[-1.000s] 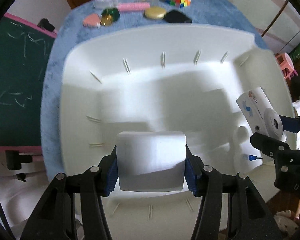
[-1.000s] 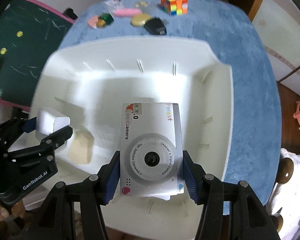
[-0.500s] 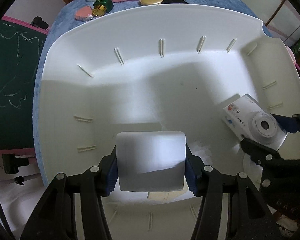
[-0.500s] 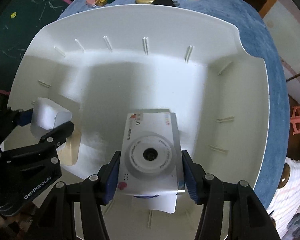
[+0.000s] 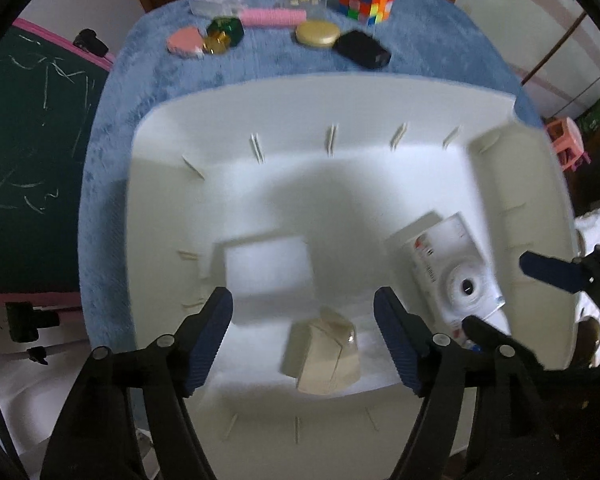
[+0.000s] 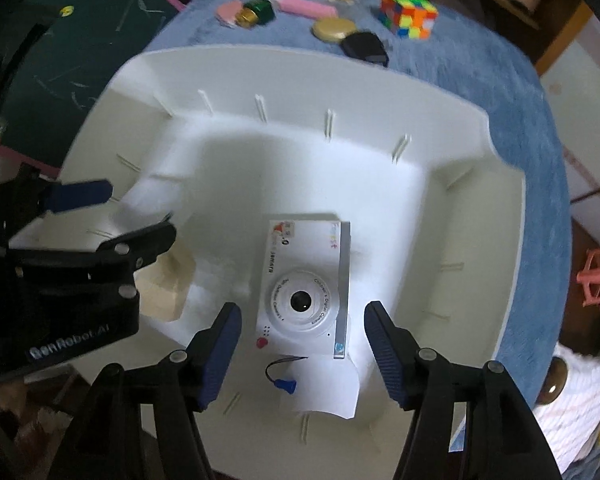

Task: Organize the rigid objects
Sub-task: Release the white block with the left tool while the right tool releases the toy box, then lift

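toy camera (image 6: 306,292) lies face up on the floor of the white bin (image 6: 460,128), just ahead of the right gripper (image 6: 302,354), whose jaws have just been opening and now stand clear of it on both sides, gripping nothing. white box (image 5: 268,266) sits on the bin floor ahead of the left gripper (image 5: 302,340); its jaws have also just been opening and are released, apart from the box. a beige block (image 5: 324,356) lies between the left fingers, lower down, touching neither. the bin rests on a blue fuzzy cloth (image 5: 112,120). beyond it lie a colour cube (image 5: 366,0), a gold disc (image 5: 317,34), a black case (image 5: 362,49) and a pink bar (image 5: 272,17). a chalkboard (image 5: 24,140) stands to the left.
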